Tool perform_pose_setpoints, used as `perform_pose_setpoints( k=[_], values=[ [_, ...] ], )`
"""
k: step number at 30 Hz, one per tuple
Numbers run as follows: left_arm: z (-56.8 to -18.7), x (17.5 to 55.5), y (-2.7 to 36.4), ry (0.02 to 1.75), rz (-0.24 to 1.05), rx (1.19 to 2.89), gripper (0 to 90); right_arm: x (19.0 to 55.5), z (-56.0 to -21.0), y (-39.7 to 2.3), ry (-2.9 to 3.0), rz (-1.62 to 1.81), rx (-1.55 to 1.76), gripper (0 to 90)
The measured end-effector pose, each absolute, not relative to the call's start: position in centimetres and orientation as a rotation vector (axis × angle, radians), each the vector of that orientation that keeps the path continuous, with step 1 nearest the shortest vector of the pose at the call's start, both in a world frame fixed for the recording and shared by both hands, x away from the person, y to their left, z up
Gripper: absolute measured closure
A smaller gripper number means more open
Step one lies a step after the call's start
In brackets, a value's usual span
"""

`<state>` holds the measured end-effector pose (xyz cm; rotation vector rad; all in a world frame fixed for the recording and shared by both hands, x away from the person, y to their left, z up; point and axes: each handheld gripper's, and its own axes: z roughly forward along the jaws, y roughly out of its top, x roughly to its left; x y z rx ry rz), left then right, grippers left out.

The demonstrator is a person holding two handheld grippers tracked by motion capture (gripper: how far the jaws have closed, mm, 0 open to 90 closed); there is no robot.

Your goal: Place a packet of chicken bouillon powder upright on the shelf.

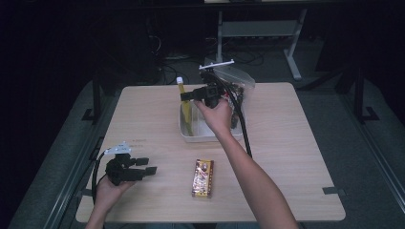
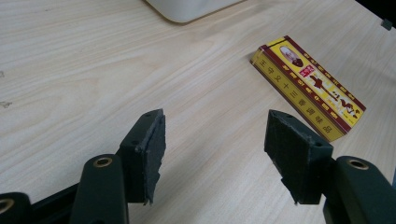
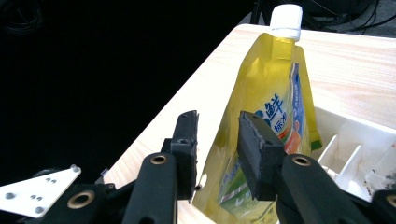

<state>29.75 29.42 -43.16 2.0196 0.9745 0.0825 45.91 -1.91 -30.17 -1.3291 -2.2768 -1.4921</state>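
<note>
- Yellow spouted pouch (image 3: 271, 112) with a white screw cap (image 3: 286, 19) stands upright at the left end of the white bin (image 1: 184, 129), upper centre of the high view; its lower part sits inside the bin, its neck and cap above the rim.
- Right gripper (image 1: 187, 96) is at the pouch, held by the right hand (image 1: 217, 114). In the right gripper view the jaws straddle the pouch's left edge with a visible gap on the left side; the right pad lies close against the printed face. Jaws are parted, not clamping.
- Risk: the pouch is soft and tall and looks to have only the bin wall for support. Judged likely to lean or slump out over the rim if the pads brush it on withdrawal.
- Risk: a pad edge catching the side seam could drag the pouch up with it.
- Pouch surface is glossy film with blue, white and orange print, creased near the base; the cap appears seated.
- Left gripper (image 1: 149, 165) rests at lower left of the high view, jaws apart with nothing between them, on the wooden table (image 1: 296, 143).
- Yellow and maroon box (image 2: 308, 86) lies flat at lower centre of the table, apart from both grippers.
</note>
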Motion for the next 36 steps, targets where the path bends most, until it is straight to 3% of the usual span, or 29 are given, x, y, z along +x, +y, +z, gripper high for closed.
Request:
perform_pose_setpoints(
  k=[36],
  values=[
    [-43.2,29.6,28.2,0.949,0.088,2.048,35.3,44.0,-28.9,-4.4,-2.283,-1.478,-1.213,62.2]
  ],
)
